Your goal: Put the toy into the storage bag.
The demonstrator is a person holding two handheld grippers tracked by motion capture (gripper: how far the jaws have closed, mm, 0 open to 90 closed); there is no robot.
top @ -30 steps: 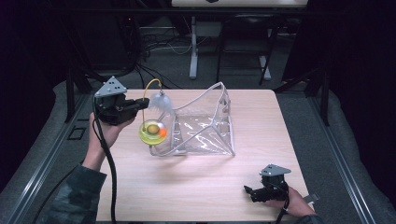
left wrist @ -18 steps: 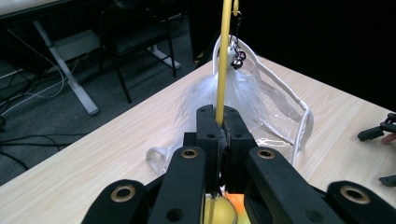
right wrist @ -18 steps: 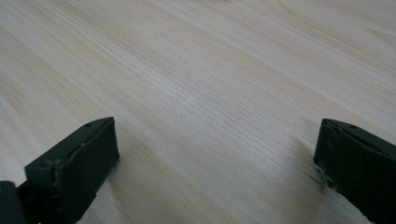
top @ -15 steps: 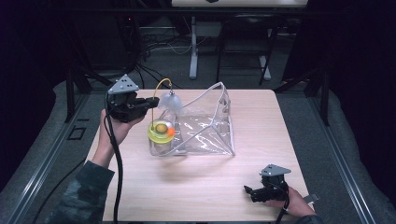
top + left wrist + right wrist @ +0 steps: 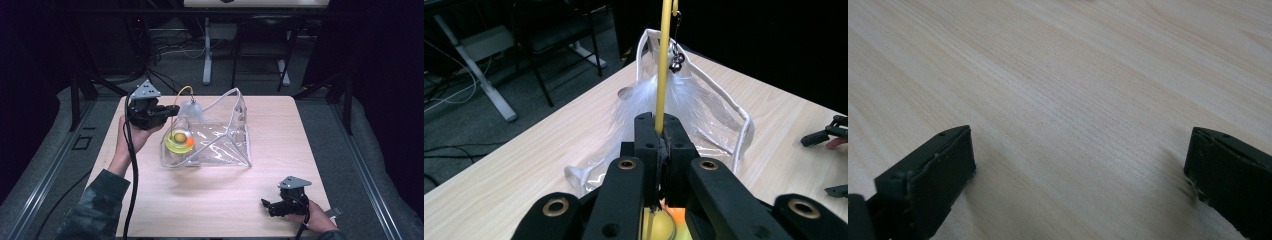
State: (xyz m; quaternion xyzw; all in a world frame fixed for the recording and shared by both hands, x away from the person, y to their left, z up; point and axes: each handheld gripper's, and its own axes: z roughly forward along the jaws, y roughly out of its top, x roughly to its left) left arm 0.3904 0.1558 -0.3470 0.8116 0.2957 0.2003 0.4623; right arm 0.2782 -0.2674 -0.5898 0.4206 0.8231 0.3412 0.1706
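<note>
Left gripper [image 5: 659, 131] clamped on yellow wand [image 5: 664, 60], rod running straight out toward clear pouch [image 5: 220, 140]; right gripper [image 5: 1078, 175] agape, resting well apart.

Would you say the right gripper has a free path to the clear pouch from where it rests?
Probably yes: the right gripper is open, and bare table lies between it and the clear pouch.

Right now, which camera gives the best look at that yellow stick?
The left gripper view: the yellow stick stands close up, pinched between the shut jaws, white feathers behind. The high view shows it as a thin arc. The right gripper view looks at bare table.
</note>
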